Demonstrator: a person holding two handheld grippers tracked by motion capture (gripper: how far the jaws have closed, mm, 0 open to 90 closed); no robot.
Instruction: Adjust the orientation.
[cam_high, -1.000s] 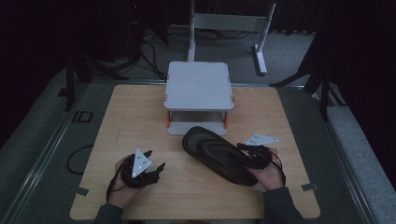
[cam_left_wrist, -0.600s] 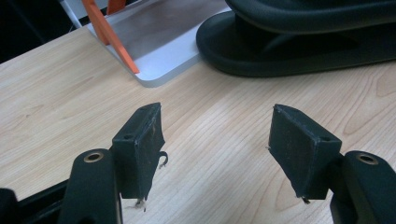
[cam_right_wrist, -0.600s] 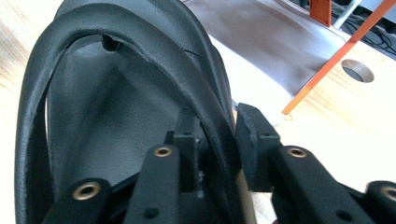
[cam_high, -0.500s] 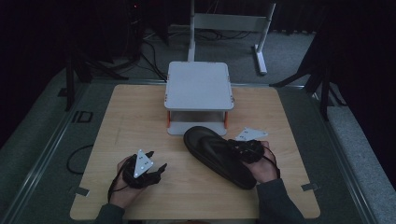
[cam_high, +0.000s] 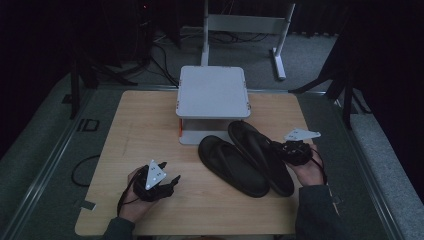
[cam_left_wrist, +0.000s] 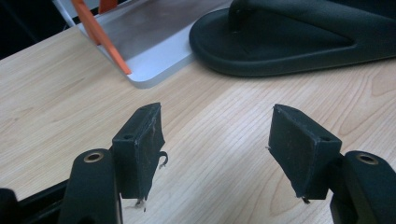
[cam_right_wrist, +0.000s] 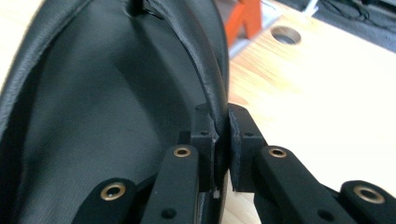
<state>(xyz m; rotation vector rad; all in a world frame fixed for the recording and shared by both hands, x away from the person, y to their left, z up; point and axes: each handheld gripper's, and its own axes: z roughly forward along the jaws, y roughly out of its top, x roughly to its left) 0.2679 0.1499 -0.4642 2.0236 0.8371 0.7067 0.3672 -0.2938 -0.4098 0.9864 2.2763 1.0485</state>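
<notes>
Two black sandals lie side by side on the wooden table (cam_high: 145, 130), in front of a white stand. My right gripper (cam_high: 281, 149) is shut on the outer rim of the right sandal (cam_high: 257, 150); in the right gripper view its jaws (cam_right_wrist: 222, 120) pinch that sandal's (cam_right_wrist: 107, 102) edge. The left sandal (cam_high: 230, 165) lies free on the table. Near the front left, my left gripper (cam_high: 171, 182) is open and holds nothing. In the left gripper view its jaws (cam_left_wrist: 224, 140) stand wide apart over bare wood, with the left sandal's toe (cam_left_wrist: 299, 42) ahead.
The white stand (cam_high: 212, 92) with orange legs (cam_left_wrist: 100, 35) stands at the table's middle back, its base close to the sandals' toes. A round hole (cam_right_wrist: 286, 33) shows in the tabletop. Dark frames and cables lie on the floor beyond the table.
My right gripper has pulled its sandal away to the right and farther back, so two sandals now show where one dark shape lay. The left gripper has barely moved.
</notes>
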